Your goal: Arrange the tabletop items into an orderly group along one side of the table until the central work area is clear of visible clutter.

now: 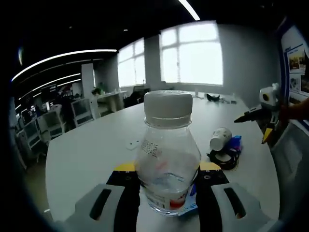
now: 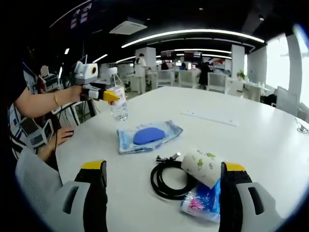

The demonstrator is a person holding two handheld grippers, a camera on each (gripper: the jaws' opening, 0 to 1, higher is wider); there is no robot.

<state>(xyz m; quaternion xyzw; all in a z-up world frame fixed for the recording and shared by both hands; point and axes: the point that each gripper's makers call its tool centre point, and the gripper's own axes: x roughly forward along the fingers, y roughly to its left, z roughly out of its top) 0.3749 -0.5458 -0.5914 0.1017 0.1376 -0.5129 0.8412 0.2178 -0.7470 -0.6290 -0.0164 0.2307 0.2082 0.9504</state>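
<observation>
Clearly, a clear plastic bottle (image 1: 167,154) is clamped between the jaws of the left gripper (image 1: 166,186) at the lower centre of the left gripper view, taken around its lower body near the label, with the white cap (image 1: 168,105) standing upright above. Little liquid is seen inside, so it is judged light, smooth-walled and somewhat squashy; a hold low on the body, where the wall is stiffer, is judged soundest. In the right gripper view the same bottle (image 2: 118,104) is seen at upper left, near the table's edge. The right gripper (image 2: 164,193) is held with its jaws wide apart and empty at the bottom of its view; between them lie a coiled black cable (image 2: 166,179), a tipped paper cup (image 2: 205,166) and a small blue packet (image 2: 205,200), all touching. Further up the white table (image 2: 251,135), a blue wipes pack (image 2: 148,135) lies flat, judged soft and floppy.
</observation>
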